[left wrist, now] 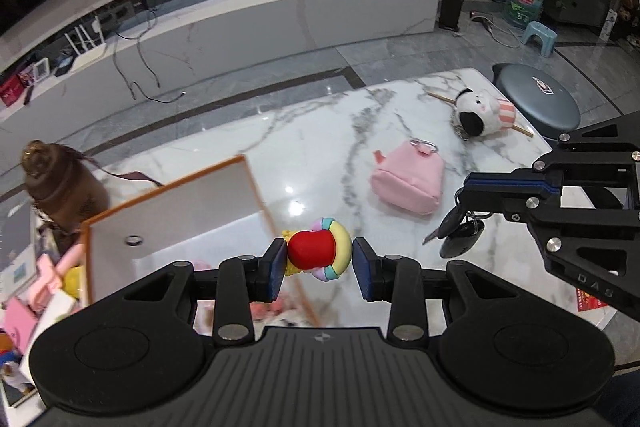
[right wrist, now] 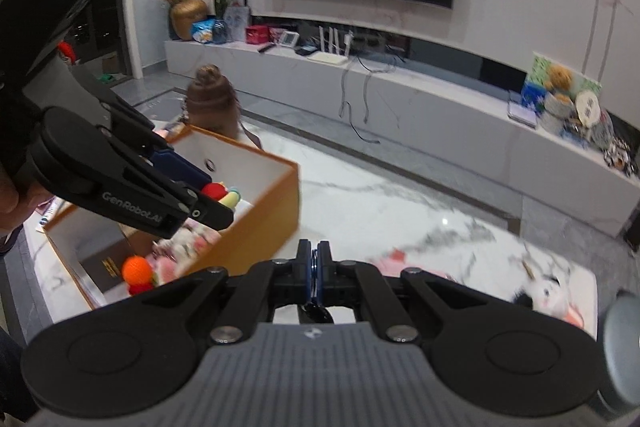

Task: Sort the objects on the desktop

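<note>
My left gripper [left wrist: 320, 263] is shut on a colourful soft toy [left wrist: 316, 253] with a red middle, held above the right wall of the orange box [left wrist: 256, 195]. It shows in the right wrist view [right wrist: 218, 197] over the orange box [right wrist: 260, 227], with the toy [right wrist: 224, 195] at its tips. My right gripper [right wrist: 318, 267] is shut on a black car key [right wrist: 318, 313] that hangs below it. In the left wrist view the right gripper [left wrist: 460, 197] holds the car key [left wrist: 460, 237] above the marble table [left wrist: 320, 155].
A pink pouch [left wrist: 410, 179] and a black-and-white plush [left wrist: 480, 113] lie on the table to the right. The box holds soft toys, one orange [right wrist: 138, 269]. A brown doll [left wrist: 60, 187] stands beyond the box. A grey round stool [left wrist: 540, 99] is past the table's right end.
</note>
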Available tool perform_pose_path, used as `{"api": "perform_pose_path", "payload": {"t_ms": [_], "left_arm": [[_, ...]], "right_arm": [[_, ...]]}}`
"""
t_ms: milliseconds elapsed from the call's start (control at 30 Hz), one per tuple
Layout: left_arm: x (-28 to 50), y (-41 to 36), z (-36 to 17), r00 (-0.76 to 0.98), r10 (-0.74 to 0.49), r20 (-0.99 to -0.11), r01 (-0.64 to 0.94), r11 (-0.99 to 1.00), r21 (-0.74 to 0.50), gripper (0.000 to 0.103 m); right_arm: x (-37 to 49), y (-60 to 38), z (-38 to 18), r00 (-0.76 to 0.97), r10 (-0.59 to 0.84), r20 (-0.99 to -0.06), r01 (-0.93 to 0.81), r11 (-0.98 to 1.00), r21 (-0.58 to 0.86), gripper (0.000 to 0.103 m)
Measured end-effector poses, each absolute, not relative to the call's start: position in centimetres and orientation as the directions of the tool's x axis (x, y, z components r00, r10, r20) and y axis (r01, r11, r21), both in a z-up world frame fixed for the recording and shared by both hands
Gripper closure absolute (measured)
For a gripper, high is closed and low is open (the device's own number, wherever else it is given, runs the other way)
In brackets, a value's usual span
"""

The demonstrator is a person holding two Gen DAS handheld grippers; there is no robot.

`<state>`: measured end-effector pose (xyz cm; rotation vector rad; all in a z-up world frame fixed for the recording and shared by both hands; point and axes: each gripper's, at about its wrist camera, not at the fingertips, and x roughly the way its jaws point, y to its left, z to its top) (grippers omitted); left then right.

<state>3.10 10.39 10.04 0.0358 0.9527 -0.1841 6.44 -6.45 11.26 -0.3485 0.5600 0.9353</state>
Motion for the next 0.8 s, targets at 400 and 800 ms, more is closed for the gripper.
{"api": "perform_pose_path", "payload": {"t_ms": [400,800], "left_arm": [[0.5,16.7,13.5,0.625,-0.035,-0.780,0.080,0.997,0.019,0.062],[0.4,22.4,15.6,0.663,-0.020,-0.749,0.061,0.998,0.027,0.062]], "right_arm": [[2.8,0.3,17.1,0.435,0.707,-0.558,-0.892,0.422,-0.162,0.101],[2.7,7.2,21.9,0.393,0.752,-0.528,-0.917,0.284,-0.279,0.101]]}}
